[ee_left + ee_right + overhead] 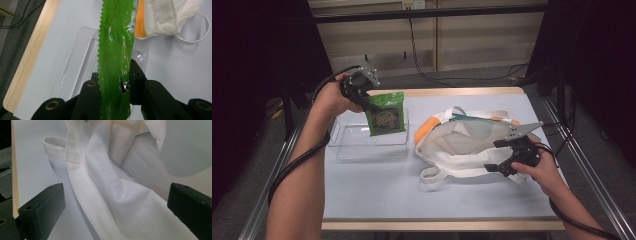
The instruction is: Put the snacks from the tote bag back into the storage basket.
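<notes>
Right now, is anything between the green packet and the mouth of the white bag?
Nothing visible. The left gripper holds the green packet above the clear tray; bare table separates it from the white bag.

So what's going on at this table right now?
A person works with a gripper in each hand. The left gripper is shut on a green snack packet, holding it up over a clear plastic tray. The right gripper stands open at the near edge of a white cloth bag lying on the table; its jaws straddle the fabric without pinching it.
</notes>
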`<state>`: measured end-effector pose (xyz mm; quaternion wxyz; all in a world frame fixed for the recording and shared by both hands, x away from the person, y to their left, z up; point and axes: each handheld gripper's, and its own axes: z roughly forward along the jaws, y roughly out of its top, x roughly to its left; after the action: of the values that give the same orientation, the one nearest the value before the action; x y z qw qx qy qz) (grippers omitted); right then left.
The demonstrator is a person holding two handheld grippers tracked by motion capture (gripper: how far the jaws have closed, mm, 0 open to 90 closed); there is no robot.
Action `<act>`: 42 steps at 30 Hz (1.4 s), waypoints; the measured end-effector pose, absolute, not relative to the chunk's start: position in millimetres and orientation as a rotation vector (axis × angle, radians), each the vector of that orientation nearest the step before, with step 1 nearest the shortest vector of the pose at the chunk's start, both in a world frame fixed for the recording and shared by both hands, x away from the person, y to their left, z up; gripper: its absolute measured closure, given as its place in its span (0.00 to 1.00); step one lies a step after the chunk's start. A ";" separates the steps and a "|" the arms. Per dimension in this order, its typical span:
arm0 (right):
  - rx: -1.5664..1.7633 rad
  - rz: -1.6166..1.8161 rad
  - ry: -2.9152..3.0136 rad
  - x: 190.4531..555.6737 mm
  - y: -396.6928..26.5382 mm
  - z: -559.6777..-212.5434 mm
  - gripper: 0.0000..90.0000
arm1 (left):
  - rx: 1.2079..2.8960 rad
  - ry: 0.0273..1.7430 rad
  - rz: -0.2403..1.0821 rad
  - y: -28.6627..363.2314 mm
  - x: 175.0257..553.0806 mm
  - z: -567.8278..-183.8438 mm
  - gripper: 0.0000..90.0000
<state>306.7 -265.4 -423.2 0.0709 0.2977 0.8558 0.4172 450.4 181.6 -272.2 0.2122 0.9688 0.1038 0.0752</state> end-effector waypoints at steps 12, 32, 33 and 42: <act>0.892 1.257 2.578 308.0 -263.8 -422.6 0.01 | 2.694 0.291 0.170 190.8 447.4 -287.2 0.84; 0.883 1.255 2.584 307.8 -262.7 -421.4 0.01 | 2.708 0.253 0.131 186.6 444.2 -304.2 0.84; 0.883 1.256 2.585 307.8 -262.8 -421.5 0.01 | 2.704 0.256 0.128 185.9 443.6 -305.7 0.84; 0.883 1.252 2.589 307.6 -261.9 -421.9 0.01 | 2.702 0.241 0.122 183.6 442.2 -315.9 0.83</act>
<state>307.6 -261.9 -421.9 0.0666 0.2930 0.8587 0.4152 442.2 183.6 -315.9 0.2116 0.9725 0.0866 0.0439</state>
